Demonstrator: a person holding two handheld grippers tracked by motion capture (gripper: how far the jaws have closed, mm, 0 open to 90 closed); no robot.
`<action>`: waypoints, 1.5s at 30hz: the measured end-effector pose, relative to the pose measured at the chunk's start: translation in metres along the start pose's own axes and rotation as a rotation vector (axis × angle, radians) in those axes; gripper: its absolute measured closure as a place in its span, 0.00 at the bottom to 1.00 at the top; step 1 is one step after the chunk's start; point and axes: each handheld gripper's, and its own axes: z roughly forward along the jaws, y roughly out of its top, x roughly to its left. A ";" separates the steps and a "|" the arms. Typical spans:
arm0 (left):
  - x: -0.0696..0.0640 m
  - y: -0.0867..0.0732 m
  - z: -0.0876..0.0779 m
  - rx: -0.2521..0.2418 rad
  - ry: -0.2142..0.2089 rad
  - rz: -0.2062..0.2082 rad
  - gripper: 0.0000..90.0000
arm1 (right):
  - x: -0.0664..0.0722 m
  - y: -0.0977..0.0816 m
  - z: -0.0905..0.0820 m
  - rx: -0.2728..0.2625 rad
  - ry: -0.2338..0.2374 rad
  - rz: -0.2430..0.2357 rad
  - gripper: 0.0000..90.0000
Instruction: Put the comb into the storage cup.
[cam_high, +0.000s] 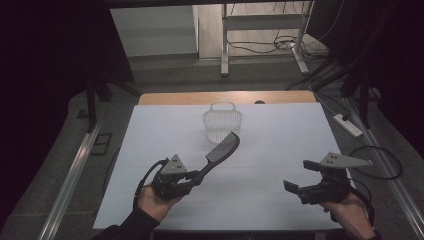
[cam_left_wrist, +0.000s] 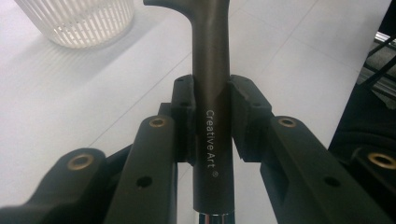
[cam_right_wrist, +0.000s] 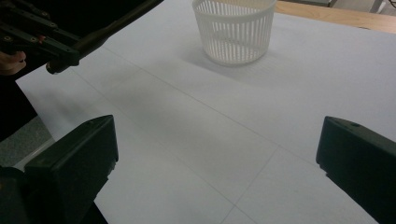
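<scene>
Left tool (cam_high: 192, 178) clamped on dark comb (cam_high: 223, 151) handle, teeth w/ tip near white basket (cam_high: 222, 121) at desk (cam_high: 280, 135) far edge; right tool (cam_high: 296, 176) jaws apart

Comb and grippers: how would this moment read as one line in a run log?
left gripper: shut on comb handle, comb raised toward basket | right gripper: open, holds nothing | basket: upright on table

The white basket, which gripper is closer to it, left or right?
Left. The left gripper sits in front of the basket, its comb reaching toward it; the right gripper is off to the right, farther away.
</scene>
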 end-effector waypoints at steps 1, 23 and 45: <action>0.000 0.000 0.001 -0.003 -0.004 -0.002 0.81 | -0.001 0.001 0.002 0.000 0.000 -0.002 0.00; -0.004 0.004 0.011 -0.021 -0.009 0.003 0.81 | 0.001 0.020 0.037 0.054 0.069 0.020 0.00; -0.008 0.008 0.020 -0.047 0.001 0.027 0.81 | 0.016 0.049 0.079 0.106 0.133 0.010 0.00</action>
